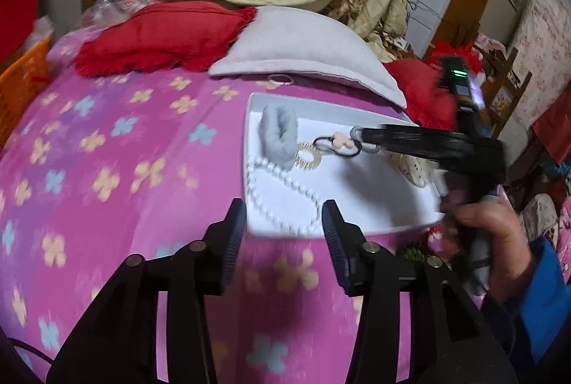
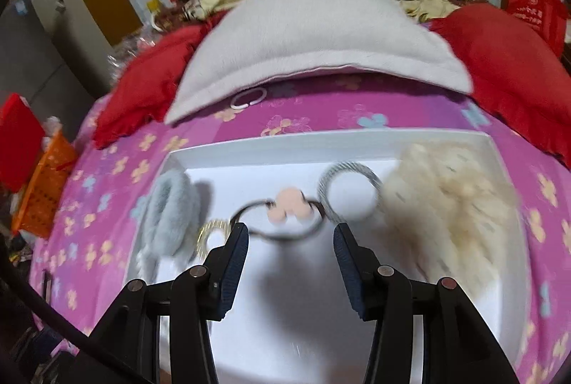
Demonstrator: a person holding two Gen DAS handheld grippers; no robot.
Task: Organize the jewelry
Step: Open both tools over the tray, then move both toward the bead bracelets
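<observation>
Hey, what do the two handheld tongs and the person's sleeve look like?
Both tongs are black, with angular linkage arms and round silver pivot pins. The left tongs and right tongs carry dark blue ribbed pads on their inner faces. From the left wrist view, the right tool has a grey handle and a small green light on top. The sleeve is bright blue. A black cable runs past the right tongs.

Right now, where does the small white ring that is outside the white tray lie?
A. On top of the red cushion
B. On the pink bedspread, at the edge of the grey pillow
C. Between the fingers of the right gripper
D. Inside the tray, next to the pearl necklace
B: the white ring lies on the pink bedspread, right at the front edge of the grey pillow, beyond the far wall of the white tray.
</observation>
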